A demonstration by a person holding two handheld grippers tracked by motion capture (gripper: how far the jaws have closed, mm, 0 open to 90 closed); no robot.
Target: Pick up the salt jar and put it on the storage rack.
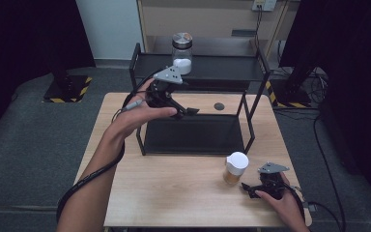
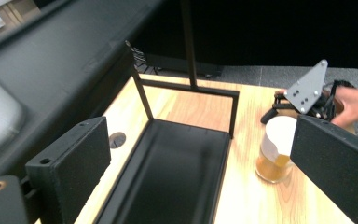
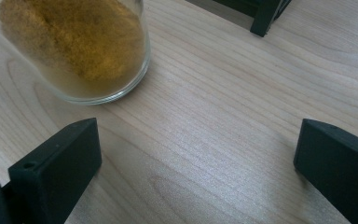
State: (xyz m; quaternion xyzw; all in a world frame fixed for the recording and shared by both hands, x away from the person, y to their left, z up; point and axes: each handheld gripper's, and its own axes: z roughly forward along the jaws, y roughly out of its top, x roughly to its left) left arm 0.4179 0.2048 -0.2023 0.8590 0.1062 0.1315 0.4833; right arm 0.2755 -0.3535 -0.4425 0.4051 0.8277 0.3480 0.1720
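- Jar (image 1: 235,167) of tan powder with a white lid: it stands on the table (image 1: 174,193) at lower right of the high view, in front of the rack (image 1: 195,135) and just left of my right gripper (image 1: 249,189). I read the step in hand as taking this jar for the rack.
- At left of centre in the high view, my left gripper (image 1: 186,112) hangs over the rack's lower tray, jaws wide apart with nothing between them. I'd hold it off the rack's posts and leave the tray free for the jar.
- Second jar (image 1: 182,46), with white powder, sits on the rack's top shelf at top centre. It looks placed, so I'd leave it alone.
- In the left gripper view the tan jar (image 2: 276,149) stands at right, partly behind that gripper's own jaw, and the right gripper (image 2: 279,105) is just beyond it.
- In the right gripper view the jar (image 3: 81,51) lies at upper left, outside the gap between the spread jaws; bare wood lies between them.
- To do this well I'd swing the right gripper towards the jar until the glass is centred in the gap, keep the jaws low on the body below the lid, then close gently.
- Glass on wood may slide, and I judge a hasty nudge could tip it.
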